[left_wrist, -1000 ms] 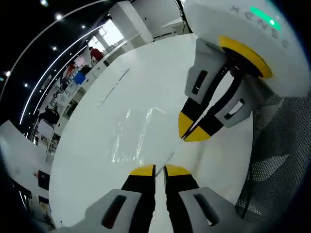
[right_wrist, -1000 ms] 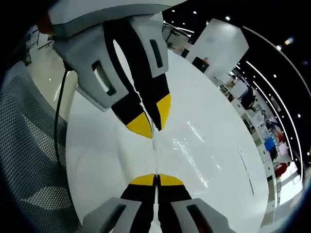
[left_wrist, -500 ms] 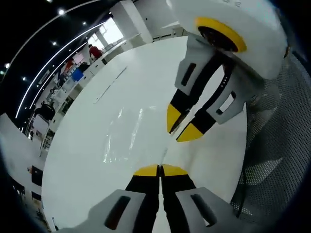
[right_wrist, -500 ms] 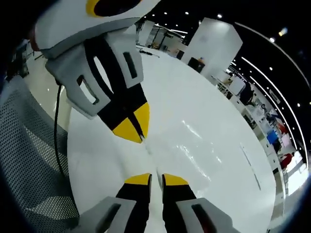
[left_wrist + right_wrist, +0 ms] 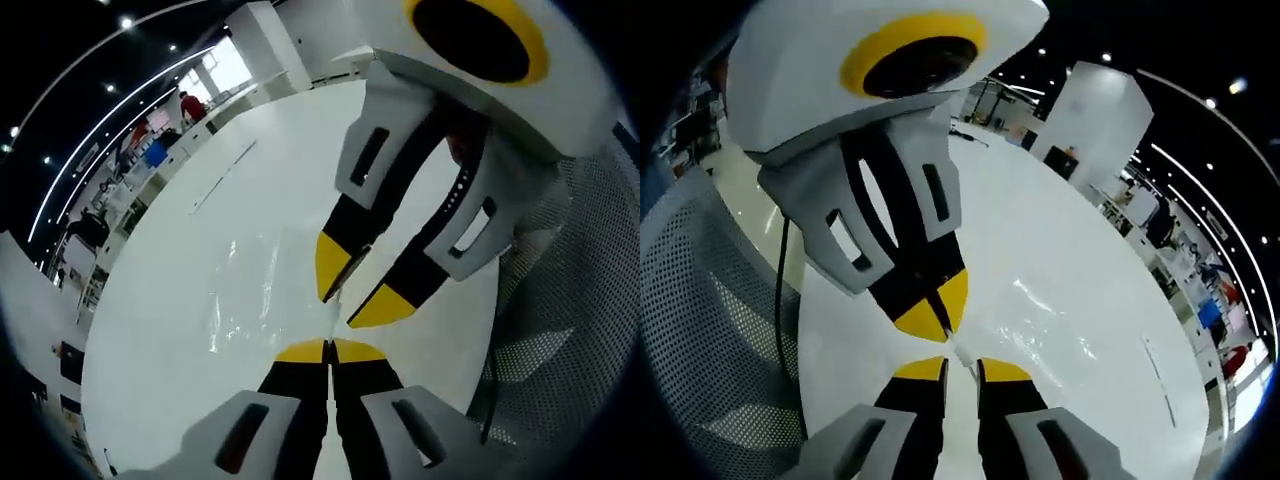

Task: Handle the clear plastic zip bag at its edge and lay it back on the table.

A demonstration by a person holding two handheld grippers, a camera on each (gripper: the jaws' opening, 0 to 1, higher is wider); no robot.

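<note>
Seen first from the left gripper view, the left gripper (image 5: 328,350) has its yellow-tipped jaws pressed together on the near edge of the clear plastic zip bag (image 5: 255,290), which spreads away over the white table (image 5: 180,330) as a faint, glossy sheet. A second ago a narrow gap stood between these tips; now they meet — the edge is pinched. The right gripper (image 5: 350,295) enters from the right with its jaws plainly parted; a second ago they were nearly together at the same edge. It also looms larger than before, though camera motion may account for part of that.

Turning to the right gripper view, the right gripper's own tips show a clear gap, with a small white sliver of the bag's edge lying just ahead of them; whether either tip touches it cannot be told. A second ago these tips were shut. The left gripper (image 5: 930,312) comes in from the left, jaws closed at that same edge, and the bag's sheen spreads beyond on the table.

Judged from this, the hold has passed from right to left — the bag looks largely down already, so what remains is probably only the left gripper's release.
</note>
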